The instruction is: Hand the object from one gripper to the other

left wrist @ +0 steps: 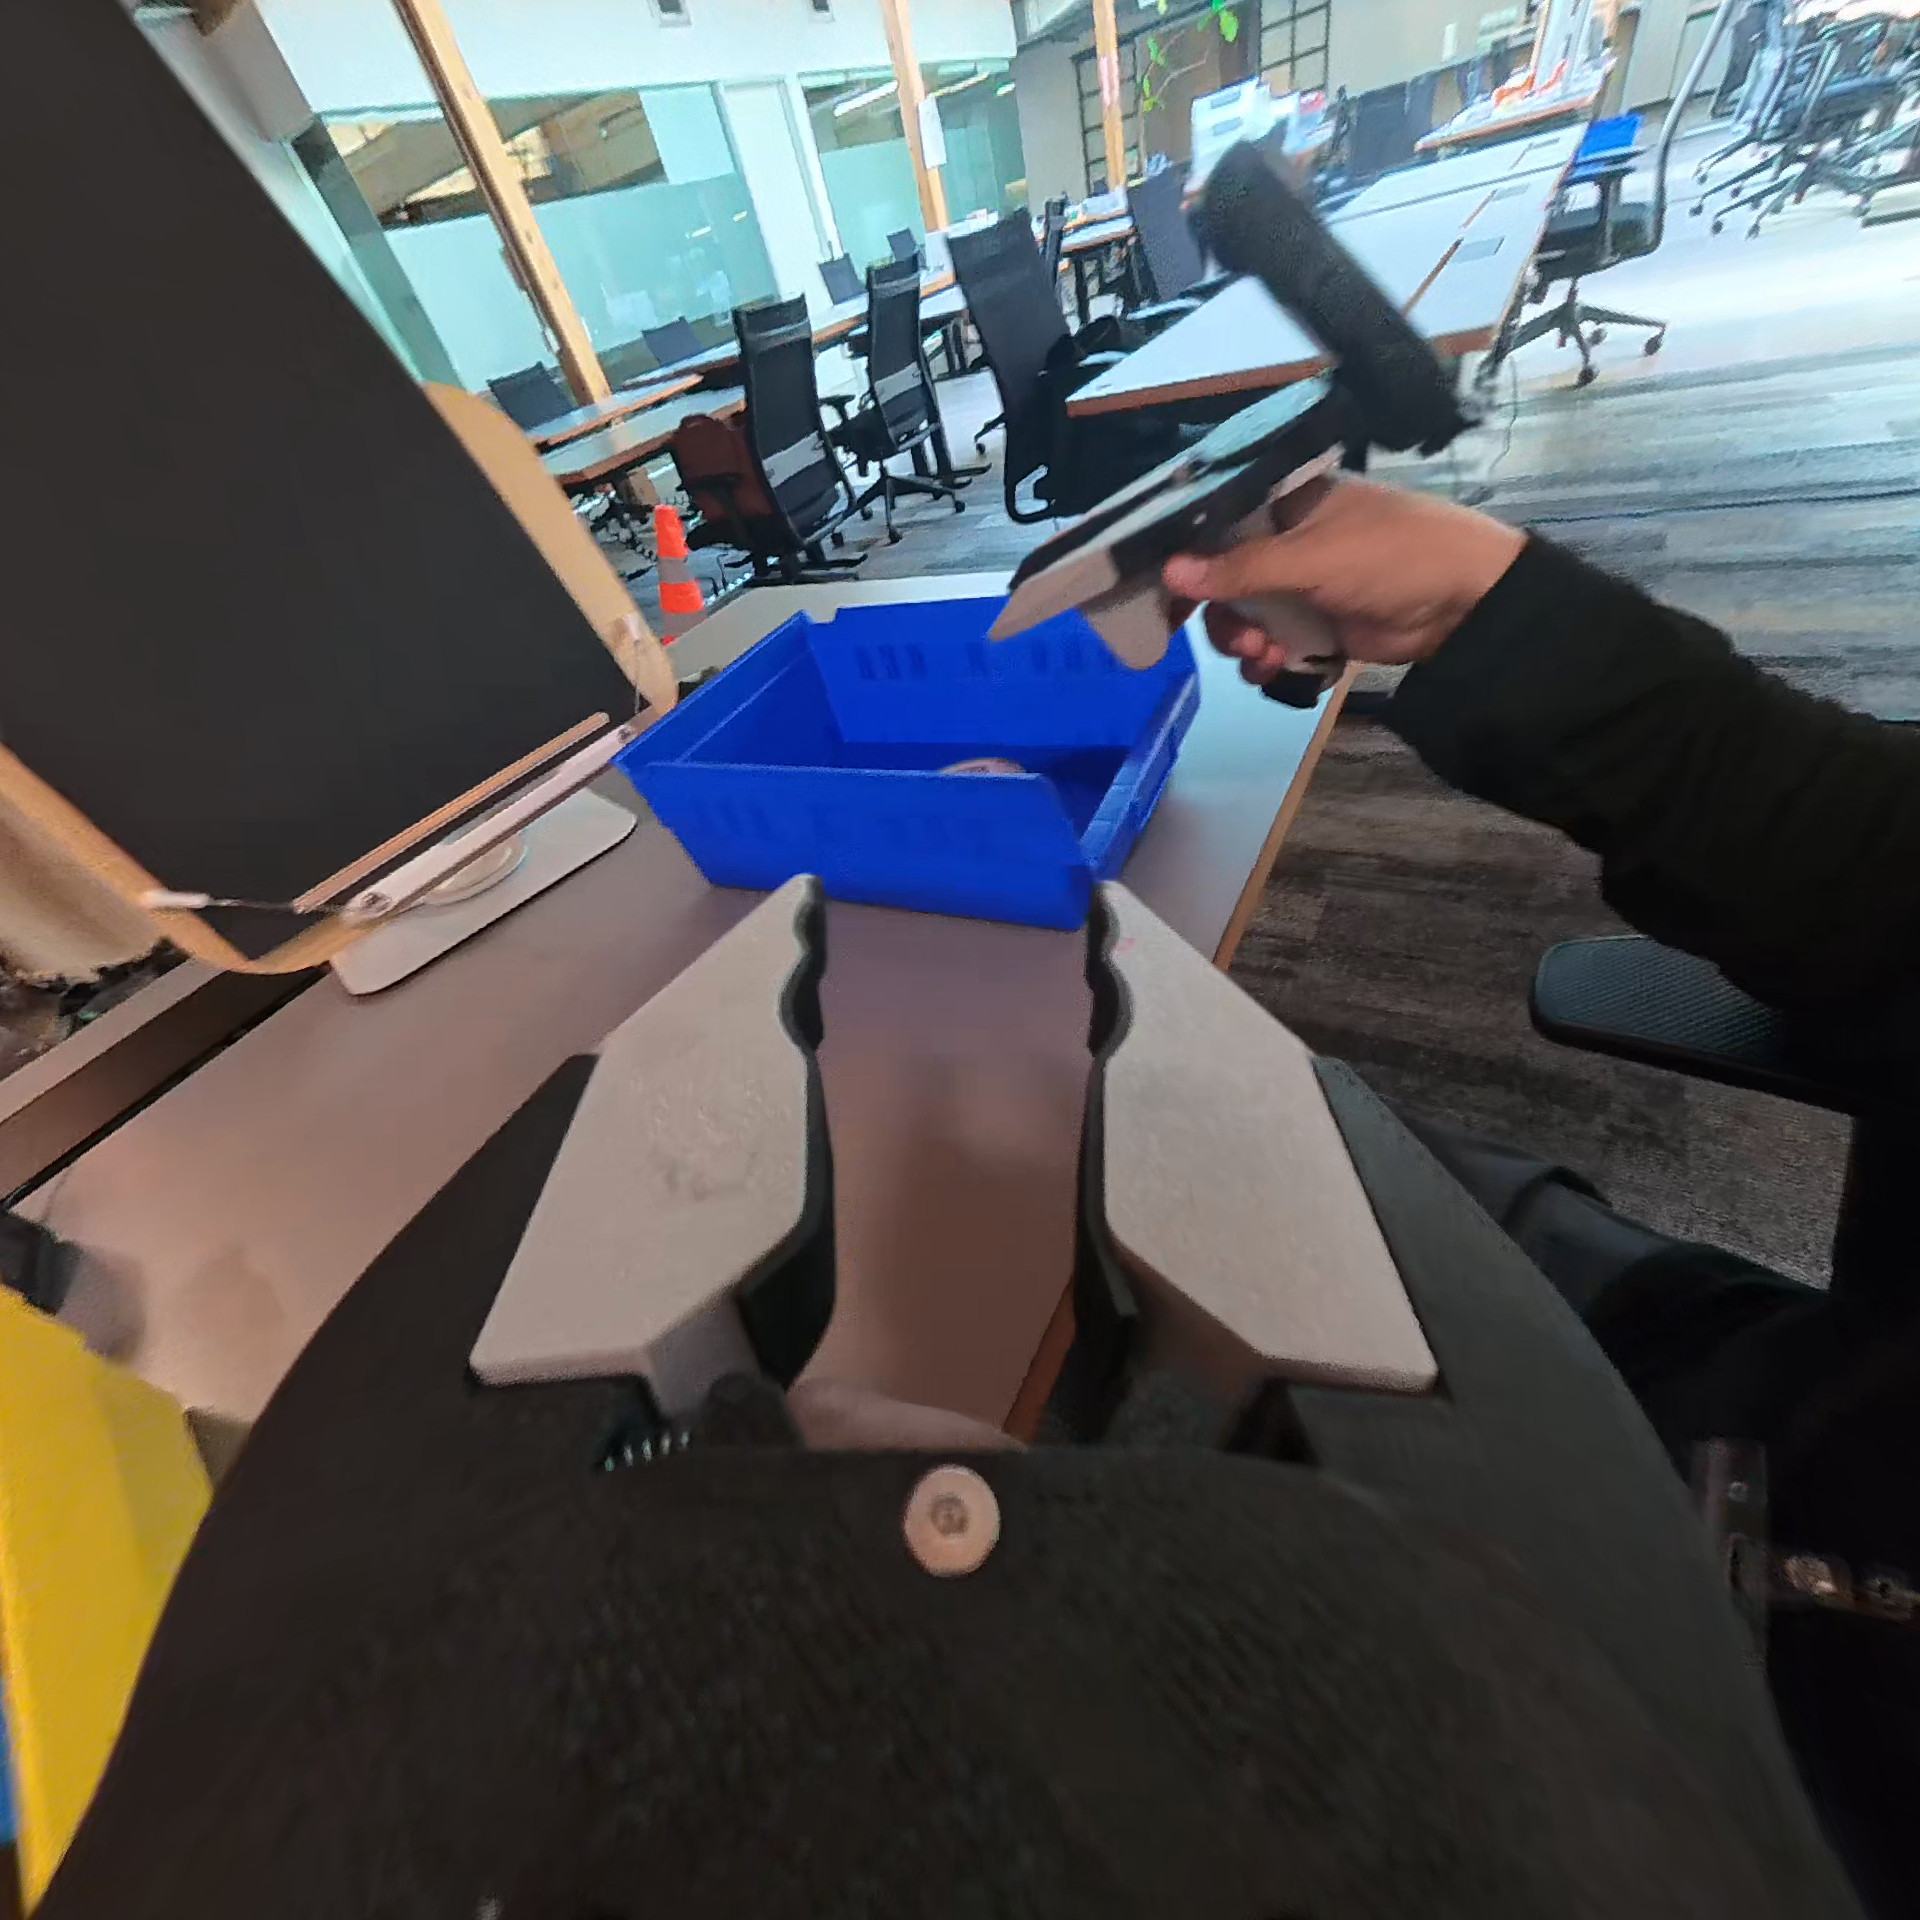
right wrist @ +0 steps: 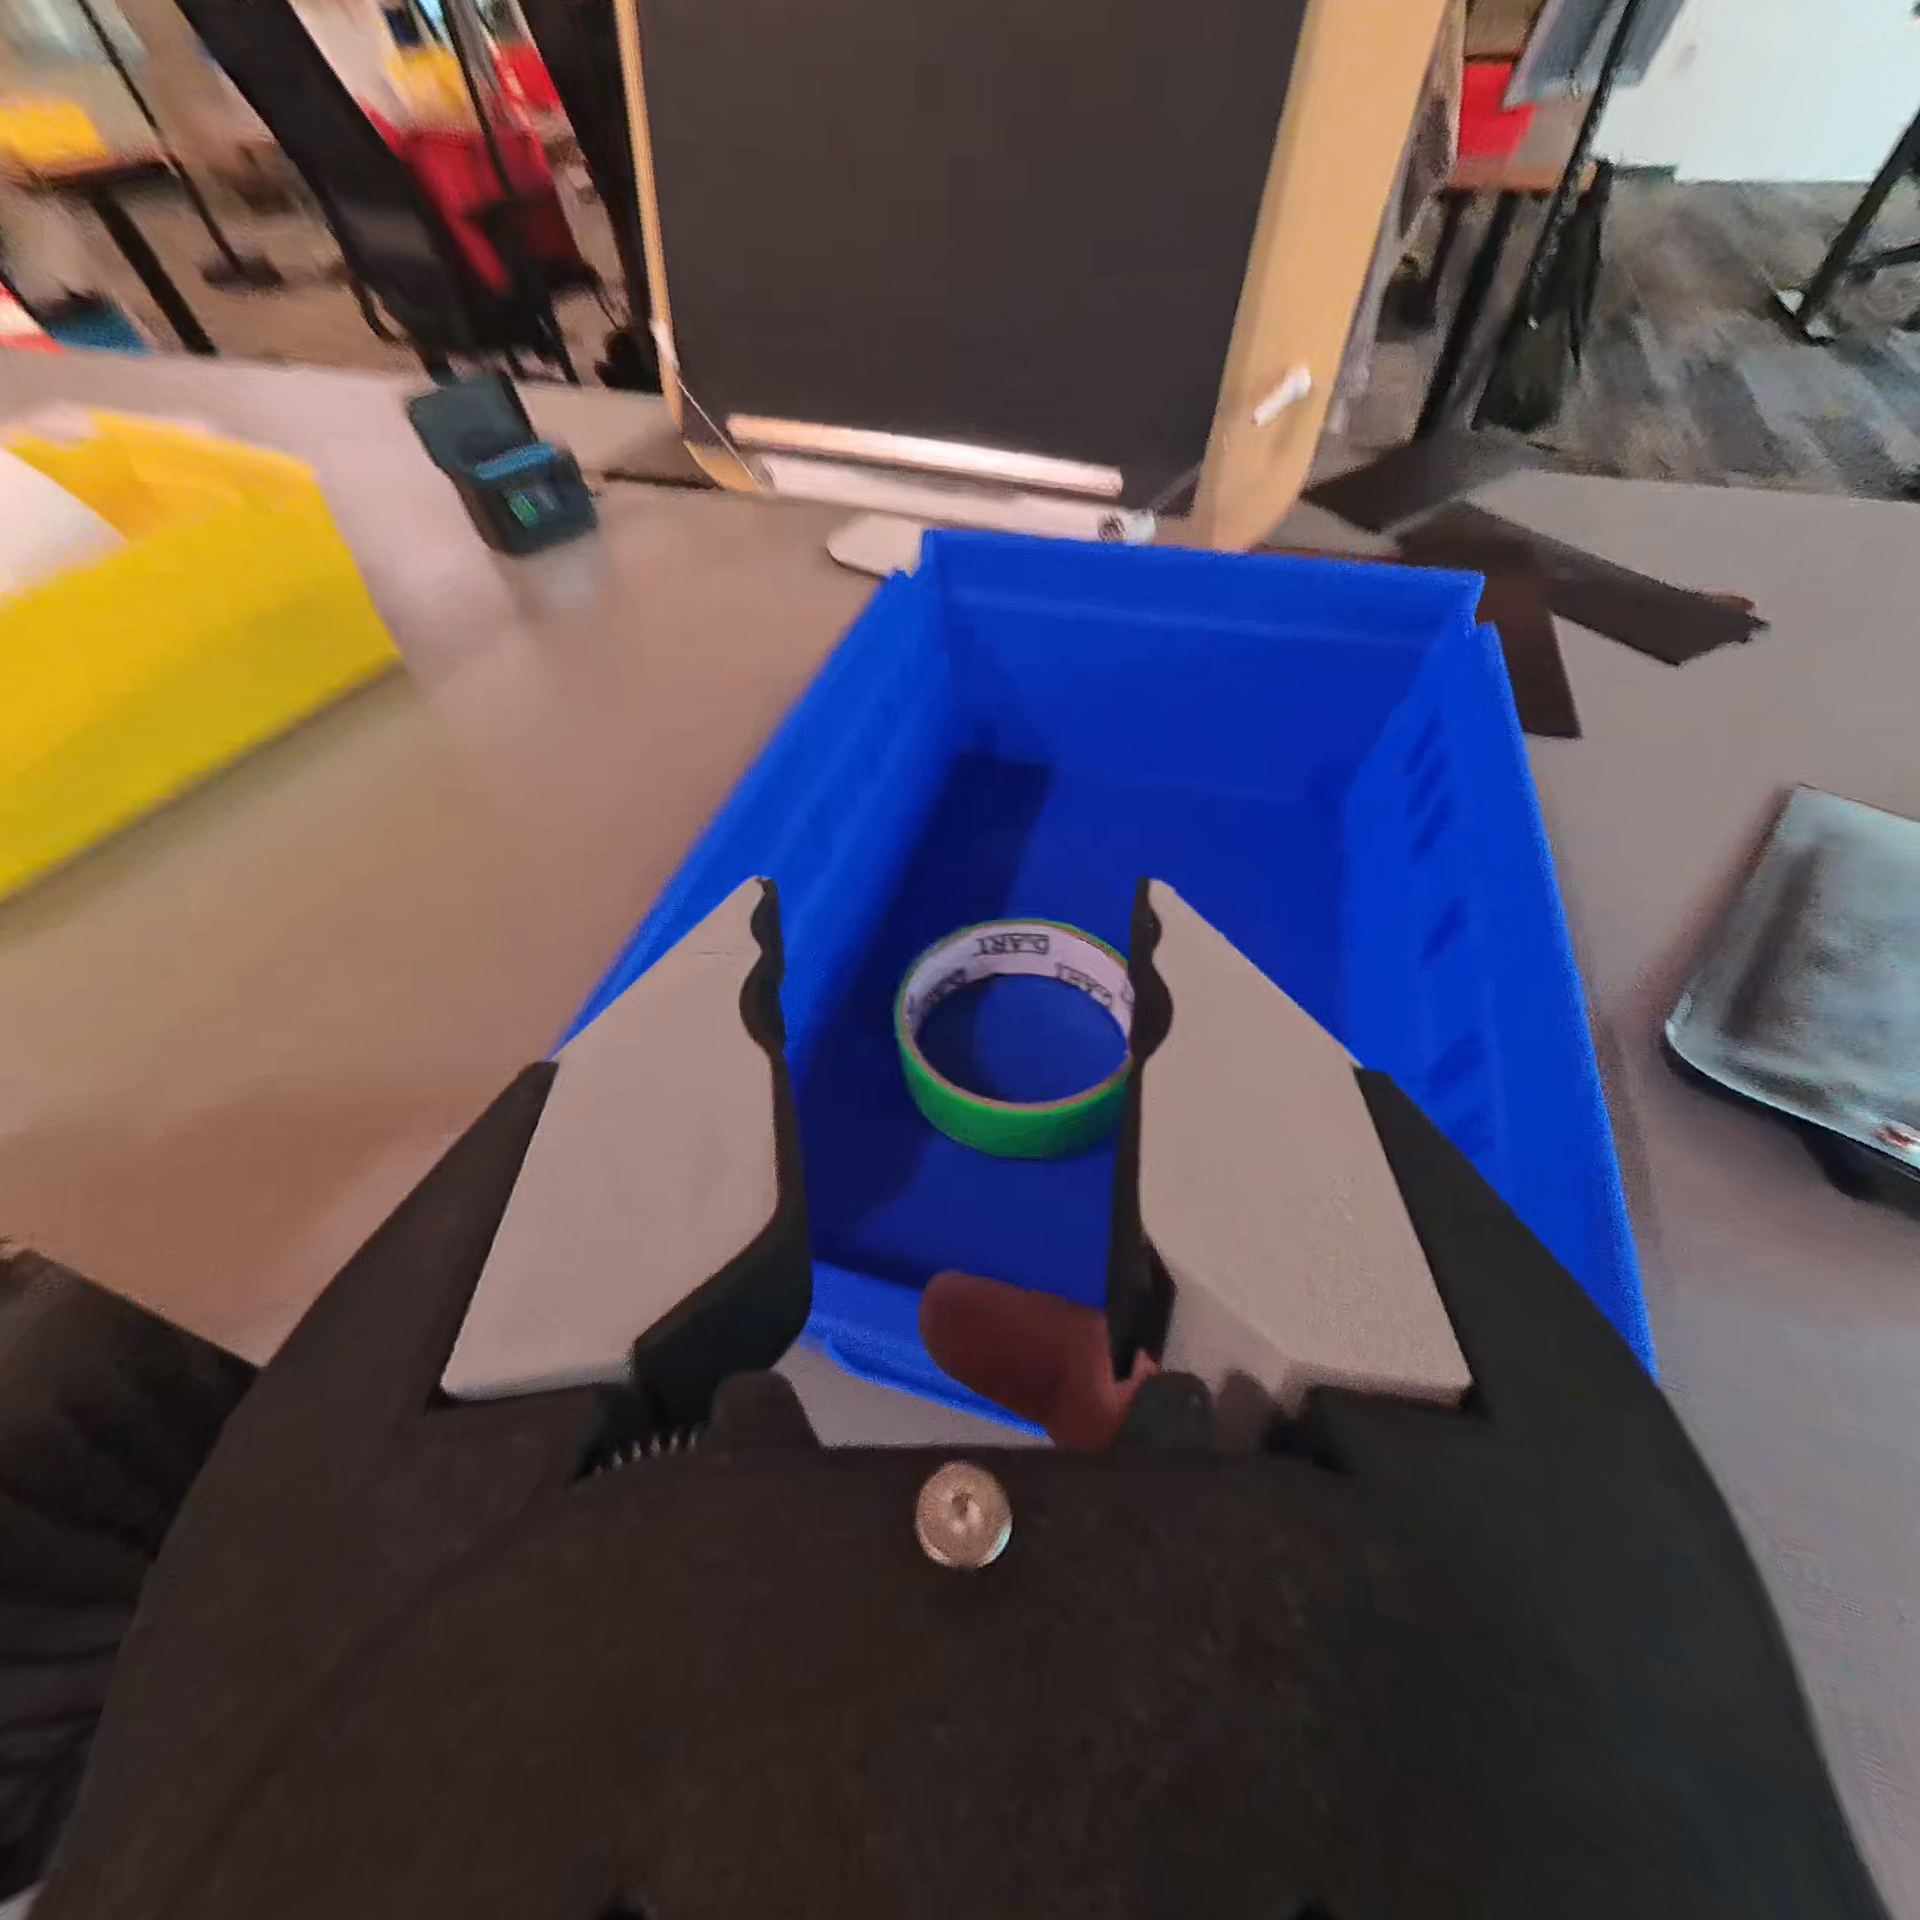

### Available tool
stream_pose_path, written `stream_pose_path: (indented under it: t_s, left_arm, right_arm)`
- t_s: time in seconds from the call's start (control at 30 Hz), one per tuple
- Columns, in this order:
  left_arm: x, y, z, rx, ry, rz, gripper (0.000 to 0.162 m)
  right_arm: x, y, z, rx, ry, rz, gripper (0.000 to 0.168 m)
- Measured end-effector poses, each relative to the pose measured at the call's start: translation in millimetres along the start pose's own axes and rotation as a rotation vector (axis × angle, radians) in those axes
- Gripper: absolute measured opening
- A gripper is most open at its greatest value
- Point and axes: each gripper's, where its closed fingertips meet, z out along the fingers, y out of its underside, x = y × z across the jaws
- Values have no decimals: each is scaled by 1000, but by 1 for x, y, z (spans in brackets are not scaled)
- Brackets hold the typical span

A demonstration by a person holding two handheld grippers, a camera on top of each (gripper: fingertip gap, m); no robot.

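The table [right wrist: 540, 790] is smooth and grey-brown. A blue bin [right wrist: 1496, 935] sits on it, and everything else is placed around that bin. Just behind the blue bin stands a dark board [right wrist: 935, 208] with a light wooden edge, on a flat silver base [right wrist: 883, 535]. Far to the left of the bin is a yellow box [right wrist: 177, 644]. Behind and left of the bin is a small dark box [right wrist: 509, 473]. To the right of the bin lies a shiny dark tray [right wrist: 1818, 987]. Behind and right of it lie flat dark pieces [right wrist: 1558, 613].
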Motion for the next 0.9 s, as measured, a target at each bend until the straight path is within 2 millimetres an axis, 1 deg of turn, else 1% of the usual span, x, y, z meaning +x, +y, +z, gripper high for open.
stream_pose_path:
  t_s: [0.03, 0.07, 0.1, 0.13, 0.17, 0.2, 0.23, 0.27, 0.3, 0.33, 0.37, 0.4, 0.43, 0.47, 0.5, 0.53, 0.57, 0.6, 0.63, 0.67, 0.73, 0.77, 0.8, 0.83, 0.87, 0.9]
  left_arm:
    - [-8, 1, -4, -5, -29, -5, 58]
    - [-19, 2, -8, -9, -70, -11, 67]
    - [-29, 7, -12, -34, -109, -7, 70]
    - [-38, 15, -17, -91, -142, 17, 70]
    - [-48, 26, -23, -168, -186, 55, 70]
    - [-59, 37, -32, -239, -241, 89, 74]
    - [-68, 46, -41, -293, -288, 112, 80]
    - [-78, 52, -51, -329, -333, 124, 70]
    - [-91, 57, -62, -357, -388, 121, 60]
    - [-109, 60, -77, -378, -468, 104, 49]
    - [-134, 59, -98, -373, -595, 77, 39]
    - [-162, 56, -123, -343, -740, 36, 29]
    - [-188, 54, -150, -300, -881, -27, 25]
    - [-205, 57, -173, -266, -979, -110, 28]
    - [-212, 63, -182, -257, -985, -172, 32]
    - [-213, 68, -184, -251, -954, -204, 34]
    - [-214, 72, -183, -244, -926, -211, 40]
    - [-217, 77, -182, -246, -918, -212, 41]
    - [-220, 84, -181, -266, -923, -213, 33]
    - [-223, 91, -179, -290, -929, -212, 30]
    - [-227, 106, -169, -329, -917, -227, 31]
    - [-229, 113, -162, -342, -907, -240, 34]
    - [-230, 120, -155, -351, -892, -254, 41]
    - [-230, 127, -148, -361, -876, -275, 46]
    - [-229, 135, -142, -380, -857, -302, 41]
    - [-226, 144, -136, -408, -833, -333, 22]
  right_arm:
    - [-3, -5, -4, 28, -25, 23, 66]
    - [-6, -9, -7, 42, -52, 53, 79]
    - [-12, -10, -9, 43, -93, 89, 97]
    - [-22, -11, -12, 32, -163, 130, 112]
    - [-40, -11, -15, 12, -263, 165, 121]
    - [-60, -11, -21, -19, -372, 187, 127]
    - [-79, -9, -26, -58, -462, 188, 128]
    - [-95, -6, -29, -96, -516, 162, 131]
    - [-108, -2, -31, -120, -535, 110, 129]
    - [-117, 1, -31, -134, -532, 47, 124]
    - [-127, 2, -31, -144, -530, -10, 116]
    - [-137, 4, -33, -151, -544, -53, 105]
    - [-149, 4, -35, -151, -570, -79, 101]
    - [-159, 3, -37, -147, -593, -87, 101]
    - [-166, 2, -38, -145, -612, -92, 98]
    - [-171, 2, -38, -145, -619, -100, 97]
    - [-173, 3, -36, -146, -611, -112, 96]
    - [-173, 5, -33, -147, -593, -123, 97]
    - [-171, 6, -29, -146, -572, -133, 97]
    - [-170, 6, -25, -141, -555, -138, 95]
    - [-170, 3, -23, -126, -556, -129, 88]
    - [-173, 3, -25, -122, -577, -125, 82]
    - [-178, 2, -27, -116, -607, -124, 74]
    - [-183, 0, -31, -102, -639, -124, 74]
    - [-187, -3, -34, -87, -661, -124, 76]
    - [-188, -5, -35, -75, -662, -127, 76]
